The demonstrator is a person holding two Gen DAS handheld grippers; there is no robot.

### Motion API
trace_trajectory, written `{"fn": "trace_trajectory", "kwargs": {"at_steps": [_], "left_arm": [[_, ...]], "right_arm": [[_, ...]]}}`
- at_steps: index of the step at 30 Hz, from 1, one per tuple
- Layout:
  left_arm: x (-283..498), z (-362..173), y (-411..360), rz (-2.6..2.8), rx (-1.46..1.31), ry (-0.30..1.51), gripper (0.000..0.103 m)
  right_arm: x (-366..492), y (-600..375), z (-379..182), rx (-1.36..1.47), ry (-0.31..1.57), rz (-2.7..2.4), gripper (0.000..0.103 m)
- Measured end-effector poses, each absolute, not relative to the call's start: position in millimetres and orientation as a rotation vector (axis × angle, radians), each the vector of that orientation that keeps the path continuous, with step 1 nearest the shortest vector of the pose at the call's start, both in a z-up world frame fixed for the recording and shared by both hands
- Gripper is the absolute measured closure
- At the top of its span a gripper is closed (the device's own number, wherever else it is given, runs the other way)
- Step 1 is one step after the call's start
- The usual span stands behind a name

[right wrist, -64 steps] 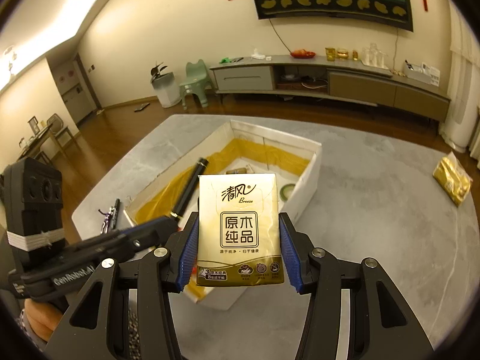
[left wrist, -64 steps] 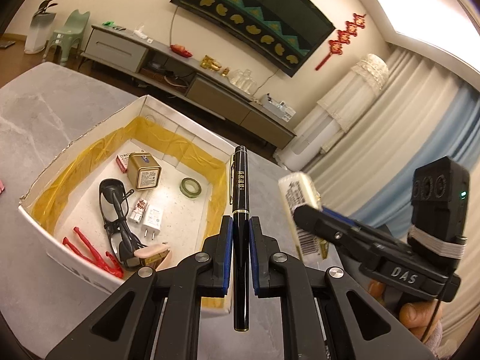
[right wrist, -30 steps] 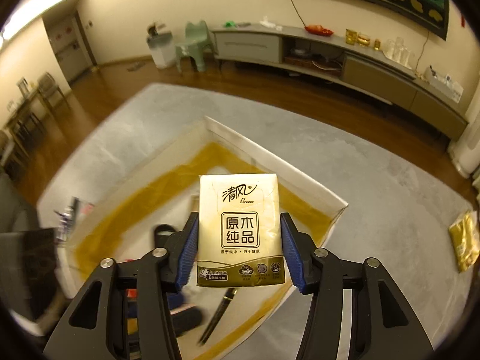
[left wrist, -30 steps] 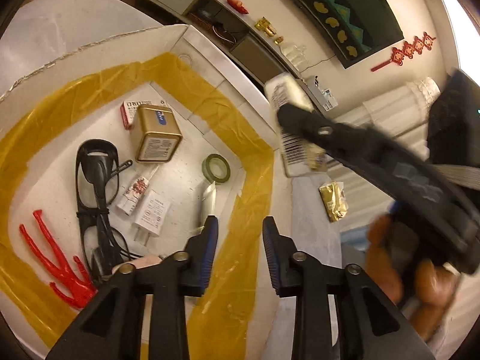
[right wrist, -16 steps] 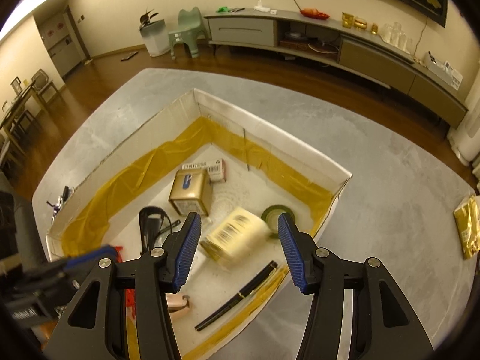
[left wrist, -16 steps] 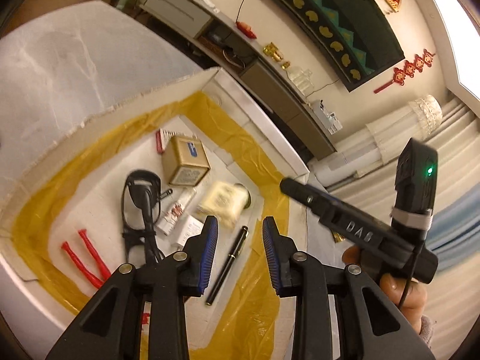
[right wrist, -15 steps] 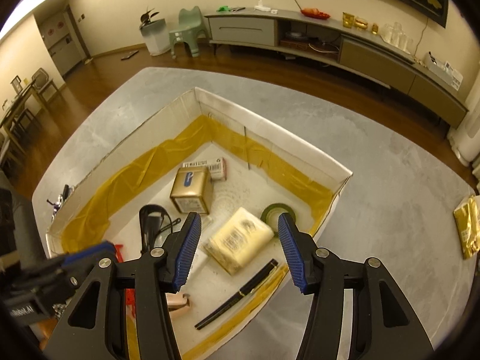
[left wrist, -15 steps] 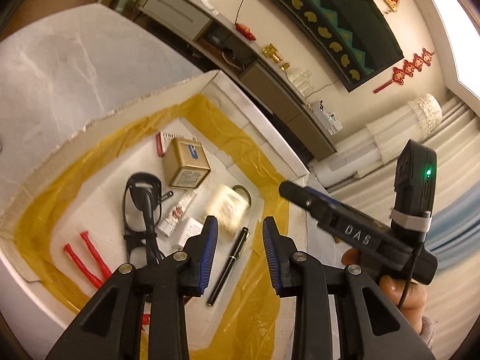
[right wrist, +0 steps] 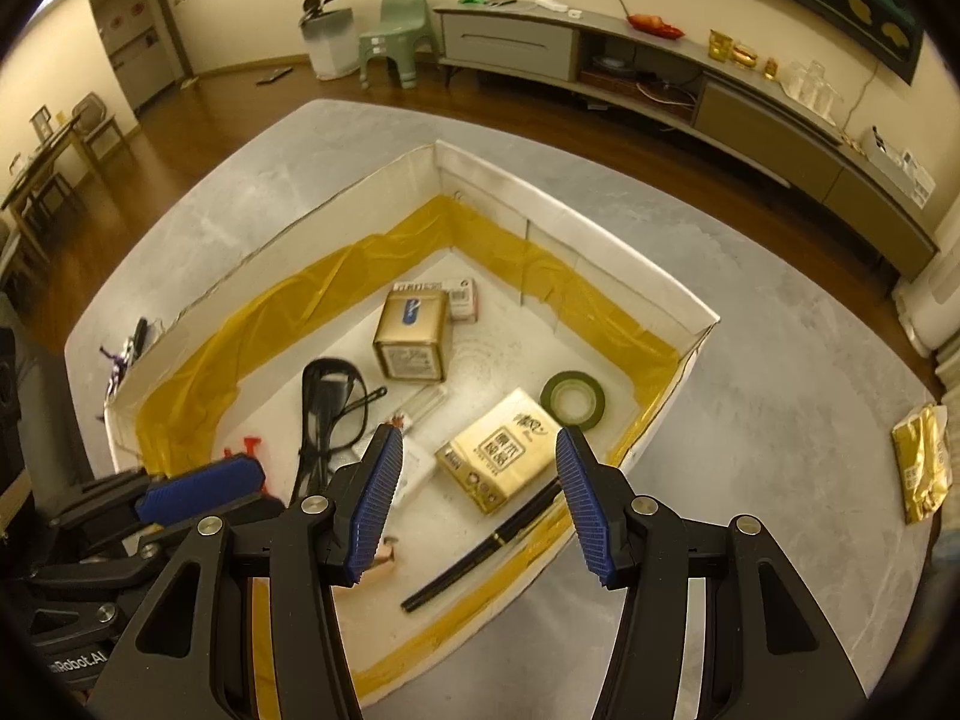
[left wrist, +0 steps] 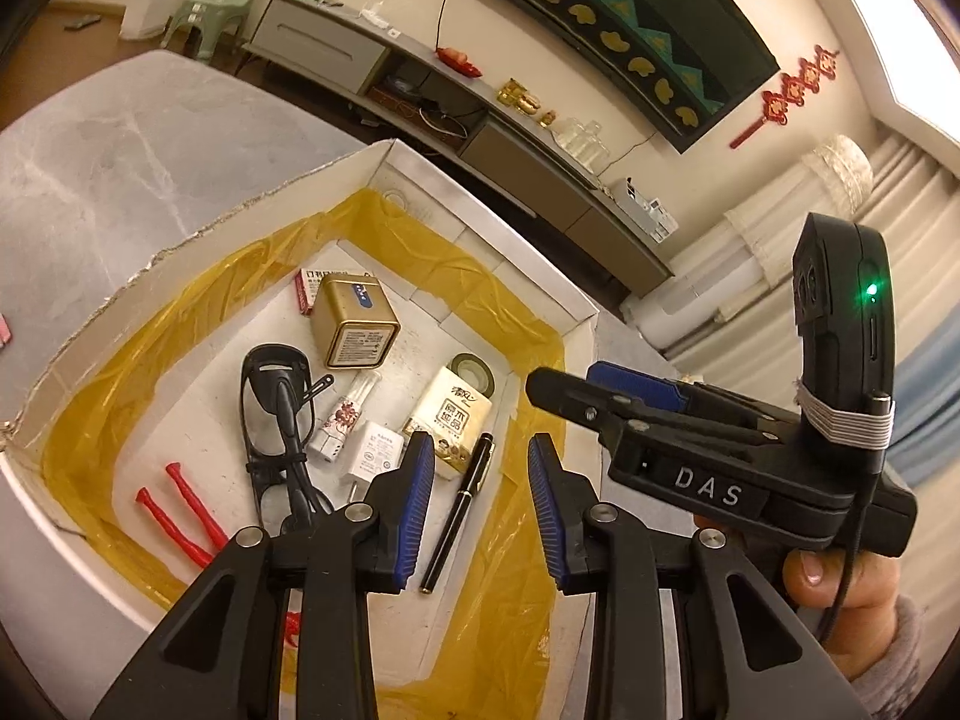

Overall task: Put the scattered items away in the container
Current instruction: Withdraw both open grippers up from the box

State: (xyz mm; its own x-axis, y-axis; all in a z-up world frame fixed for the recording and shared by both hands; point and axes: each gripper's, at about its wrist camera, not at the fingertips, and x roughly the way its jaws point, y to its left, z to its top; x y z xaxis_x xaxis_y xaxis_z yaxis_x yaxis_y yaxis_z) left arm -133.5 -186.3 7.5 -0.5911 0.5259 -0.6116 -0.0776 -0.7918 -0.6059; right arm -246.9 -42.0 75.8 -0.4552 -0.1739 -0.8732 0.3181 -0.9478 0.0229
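Hovering side by side over the white box (right wrist: 699, 324), both tools hang empty. The left tool (left wrist: 480, 471) has its blue-padded jaws apart above the near end, with the black pen (left wrist: 459, 519) lying just below, its long axis running away from the jaws toward the far wall. The right tool (right wrist: 474, 492), jaws spread wide, hangs above the tissue pack (right wrist: 501, 456), which rests flat on the box floor beside the green tape roll (right wrist: 573, 399). Farther right, out on the grey tabletop (right wrist: 780, 360), a gold foil packet (right wrist: 921, 462) lies well apart from the box, its long axis pointing roughly away from the camera. The right tool looks nearer to it, so a swing rightward and down seems the likely reach. A hand (left wrist: 852, 600) grips the right tool's handle.
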Motion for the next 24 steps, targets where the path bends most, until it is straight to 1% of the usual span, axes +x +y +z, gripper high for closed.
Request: {"fn": "trace_trajectory", "kwargs": {"at_steps": [11,13,14,19,24], "left_arm": [[-92,20,-188,2.556,-1.068,-0.626,0.066],[-80,20,-191,2.576,-1.045,-0.612,0.064],[-76,19,-193,2.570,-1.044,-0.619,0.061],[-69,12,-198,2.517,-1.066,-0.650,0.060],[-66,15,-199,2.513,-1.040,-0.653,0.060]], "right_arm": [[-202,-57,74,1.492,0.456,-2.379,0.046],[-192,-58,74,1.505,0.453,-2.356,0.046],[-189,-58,75,1.513,0.443,-2.342,0.046],[-177,-62,76,1.548,0.431,-2.312,0.046],[-167,-70,86,1.480,0.488,-2.361,0.047]]}}
